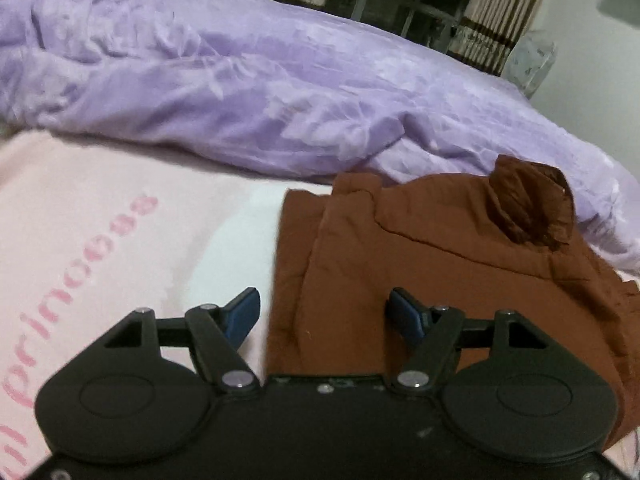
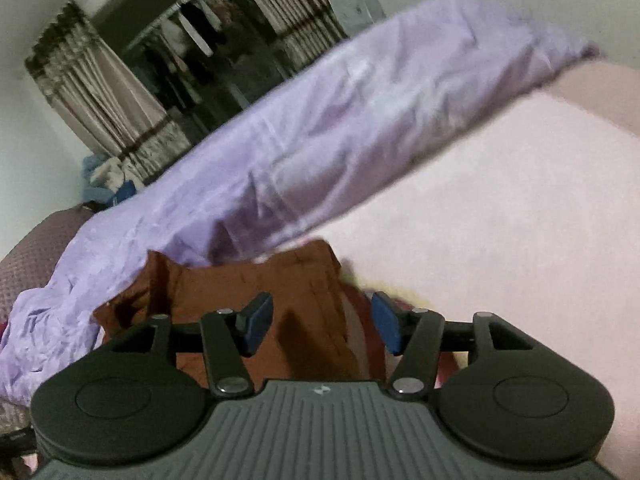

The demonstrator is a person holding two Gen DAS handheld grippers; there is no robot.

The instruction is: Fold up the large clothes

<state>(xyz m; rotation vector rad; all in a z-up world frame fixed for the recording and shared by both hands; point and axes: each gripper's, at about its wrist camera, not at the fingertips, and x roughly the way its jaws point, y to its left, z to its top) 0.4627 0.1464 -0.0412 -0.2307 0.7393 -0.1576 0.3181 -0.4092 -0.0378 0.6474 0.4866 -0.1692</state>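
brown garment (image 1: 460,280): near edge lying hidden under the gripper body, right side running off the frame | pink blanket (image 1: 80,220): lettering getting cut off at the left edge | purple quilt (image 2: 320,140): smearing with blur in the right wrist view | wardrobe (image 2: 192,52): contents staying too dark and blurred to tell

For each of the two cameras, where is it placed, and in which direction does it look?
Left wrist view: sits on the left gripper, looks forward and down over the brown garment on the pink bed cover; only the open blue-padded jaws show.
Right wrist view: sits on the right gripper, tilted, looks over the same garment toward the curtains; only its open jaws show.
Shared: the garment, the purple quilt behind it, the pink cover, the curtained closet.
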